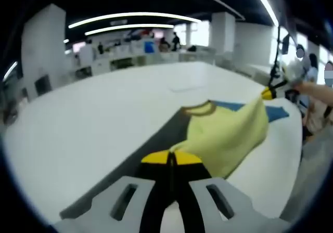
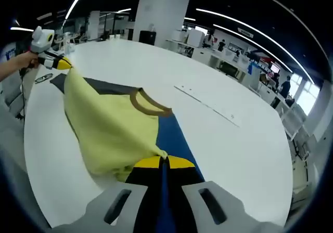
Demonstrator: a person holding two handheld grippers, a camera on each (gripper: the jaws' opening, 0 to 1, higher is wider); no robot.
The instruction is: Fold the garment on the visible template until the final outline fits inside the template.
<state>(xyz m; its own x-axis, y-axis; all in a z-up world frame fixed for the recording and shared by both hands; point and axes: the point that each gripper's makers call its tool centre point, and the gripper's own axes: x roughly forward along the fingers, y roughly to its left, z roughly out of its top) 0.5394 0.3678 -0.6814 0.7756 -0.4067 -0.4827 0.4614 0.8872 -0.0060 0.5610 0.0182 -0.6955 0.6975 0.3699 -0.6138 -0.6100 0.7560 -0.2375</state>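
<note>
A pale yellow garment (image 1: 229, 134) with a brown collar (image 1: 197, 107) hangs stretched between both grippers above a flat template, grey (image 1: 151, 144) at one end and blue (image 1: 276, 112) at the other. My left gripper (image 1: 171, 157) is shut on one edge of the cloth, and it appears at the far left of the right gripper view (image 2: 61, 63). My right gripper (image 2: 162, 162) is shut on the opposite edge of the garment (image 2: 109, 126), over the blue part of the template (image 2: 174, 139). It also appears at the right of the left gripper view (image 1: 268, 93).
The template lies on a large white table (image 2: 218, 139); its edge (image 1: 283, 186) runs near the garment. A person's hand (image 2: 15, 64) holds the left gripper, and a person (image 1: 312, 95) stands past the table edge. Desks and pillars fill the room behind.
</note>
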